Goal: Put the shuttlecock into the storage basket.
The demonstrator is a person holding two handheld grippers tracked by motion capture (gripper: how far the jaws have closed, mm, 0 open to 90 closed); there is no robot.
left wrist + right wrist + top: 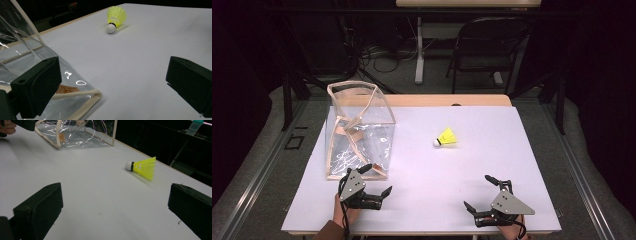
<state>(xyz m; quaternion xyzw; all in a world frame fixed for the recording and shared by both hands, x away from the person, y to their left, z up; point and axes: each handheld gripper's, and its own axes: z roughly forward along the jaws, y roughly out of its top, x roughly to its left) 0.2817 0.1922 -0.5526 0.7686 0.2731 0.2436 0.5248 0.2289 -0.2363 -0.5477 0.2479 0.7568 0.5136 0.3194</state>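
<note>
A yellow shuttlecock (446, 137) with a white cork tip lies on its side near the middle of the white table top (492, 165); it also shows far off as the shuttlecock (115, 17) and the shuttlecock (143, 166). A clear plastic bag (357, 131) with beige trim stands open at the left. My left gripper (376, 180) is open at the bag's front corner (82, 96), holding nothing. My right gripper (477, 192) is open near the front right edge, pointed toward the shuttlecock, with bare table between its jaws.
The clear bag (75, 133) stands beyond the left hand in the right gripper view. A folding chair (484, 47) and a table leg (419, 50) stand on the floor behind the table. Dark surroundings ring the table.
</note>
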